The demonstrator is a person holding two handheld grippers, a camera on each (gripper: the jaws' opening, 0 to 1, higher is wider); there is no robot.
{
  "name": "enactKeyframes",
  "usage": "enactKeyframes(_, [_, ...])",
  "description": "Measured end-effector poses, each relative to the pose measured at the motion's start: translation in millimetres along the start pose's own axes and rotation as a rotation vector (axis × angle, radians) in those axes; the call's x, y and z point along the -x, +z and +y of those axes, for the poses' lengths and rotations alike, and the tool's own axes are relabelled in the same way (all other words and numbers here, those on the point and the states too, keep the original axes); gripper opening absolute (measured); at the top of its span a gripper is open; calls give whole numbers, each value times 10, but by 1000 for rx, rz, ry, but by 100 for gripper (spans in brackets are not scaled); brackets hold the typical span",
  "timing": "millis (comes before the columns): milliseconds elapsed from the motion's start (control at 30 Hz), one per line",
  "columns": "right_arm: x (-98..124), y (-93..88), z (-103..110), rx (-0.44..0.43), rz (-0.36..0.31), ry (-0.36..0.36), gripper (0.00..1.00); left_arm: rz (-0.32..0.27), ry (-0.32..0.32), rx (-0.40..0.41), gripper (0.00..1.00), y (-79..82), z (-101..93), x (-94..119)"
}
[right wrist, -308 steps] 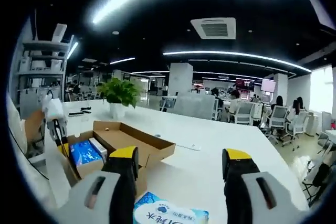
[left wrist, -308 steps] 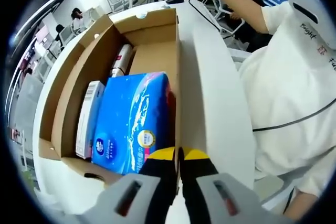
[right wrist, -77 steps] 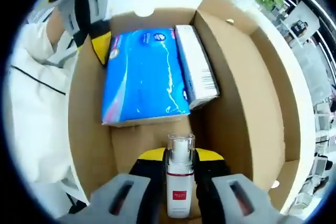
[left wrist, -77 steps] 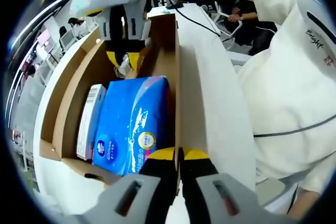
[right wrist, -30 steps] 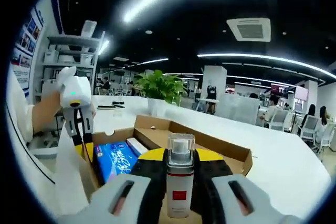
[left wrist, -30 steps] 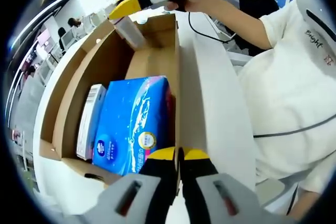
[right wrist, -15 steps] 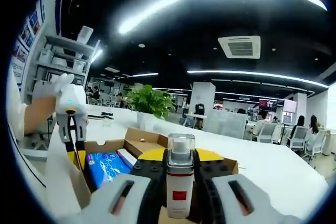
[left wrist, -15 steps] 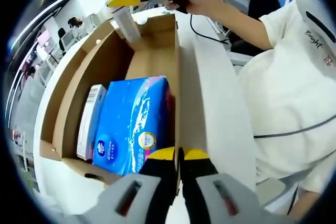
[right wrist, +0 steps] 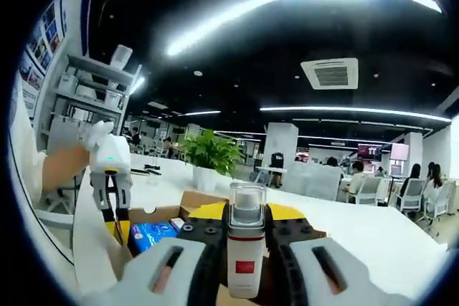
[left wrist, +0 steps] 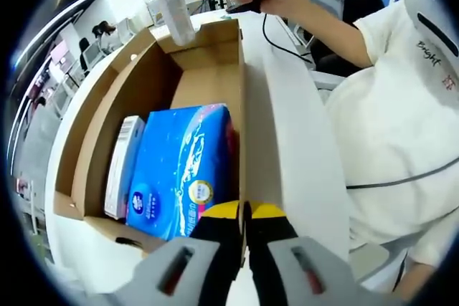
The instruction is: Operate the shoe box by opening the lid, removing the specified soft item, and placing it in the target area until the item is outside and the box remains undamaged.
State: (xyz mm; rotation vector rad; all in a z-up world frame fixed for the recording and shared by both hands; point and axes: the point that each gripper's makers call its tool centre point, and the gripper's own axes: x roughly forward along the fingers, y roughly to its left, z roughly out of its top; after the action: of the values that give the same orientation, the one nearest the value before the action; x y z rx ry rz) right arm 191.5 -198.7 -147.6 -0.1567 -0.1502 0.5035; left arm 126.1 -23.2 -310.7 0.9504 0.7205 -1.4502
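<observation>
The white bottle (right wrist: 246,249), which a second earlier hung low over the far end of the shoe box (left wrist: 93,123), had risen clear above its rim, so the removal looked nearly done and only the placing remained. The right gripper (right wrist: 246,238) stayed clamped on the bottle. The left gripper (left wrist: 244,214) stayed clenched on the box's near right wall, beside the blue tissue pack (left wrist: 183,166).

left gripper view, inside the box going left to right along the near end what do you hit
left cardboard wall → white carton → blue tissue pack → right cardboard wall → upright white lid
</observation>
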Motion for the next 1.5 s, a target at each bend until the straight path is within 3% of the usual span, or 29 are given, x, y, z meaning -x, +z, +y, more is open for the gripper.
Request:
enactKeyframes(100, [28,10,-25,34,27,-5,19,2,-1,1,2,-1,-1,-1])
enactKeyframes(167, [86,79,-57,63,1,-25,19,3,-2,3,2,-2,-3,-1])
enactKeyframes(333, [175,222,-44,-18,-51,13,19,1,3,1,2,-4,-3,0])
enactKeyframes(567, [247,317,-95,-22,-76,10,19,2,0,3,2,-10,9,5])
enactKeyframes(733, [310,392,-254,129,-115,-47,19,1,1,3,2,-12,13,5])
enactKeyframes(833, [344,377,-299,113,-108,-50,19,1,3,2,2,-12,16,5])
enactKeyframes(967, [404,418,-341,154,-138,-63,19,1,2,2,2,-12,19,6])
enactKeyframes(1233, [478,469,-394,138,-121,-67,19,-1,4,1,2,-14,49,8])
enactKeyframes(1500, [663,506,-579,111,-138,-136,19,-3,6,-2,2,-20,62,13])
